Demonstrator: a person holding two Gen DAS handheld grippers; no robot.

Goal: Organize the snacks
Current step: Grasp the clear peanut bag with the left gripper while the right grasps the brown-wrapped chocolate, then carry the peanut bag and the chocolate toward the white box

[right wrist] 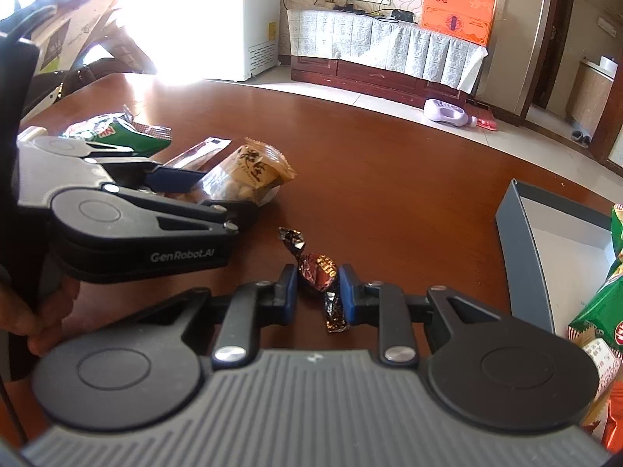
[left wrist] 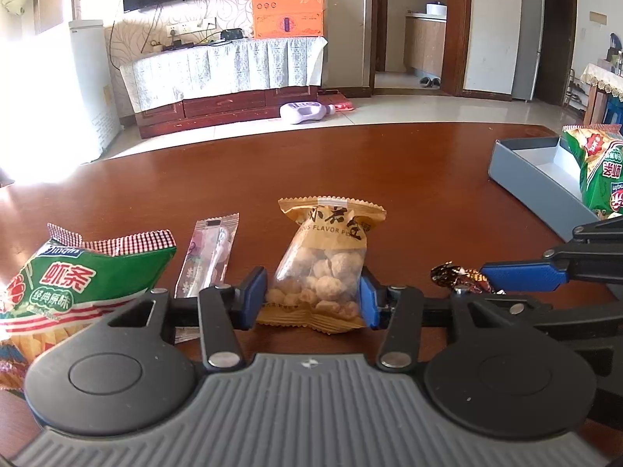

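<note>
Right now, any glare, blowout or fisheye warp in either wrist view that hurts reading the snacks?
Left wrist view: window light blows out the left edge and glares on the brown wooden table; the clear-and-tan bag of round snacks reads sharp. Right wrist view: blowout at upper left; the dark foil-wrapped candy is legible; the grey open box bows at the rim.

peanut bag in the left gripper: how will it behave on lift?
The peanut bag is thin clear film around loose round pieces, so it will probably sag and shift rather than stay stiff. The left gripper pinches its lower half, so the crimped top may flop over. It looks small and likely light; the glossy film could slip between the pads.
</note>
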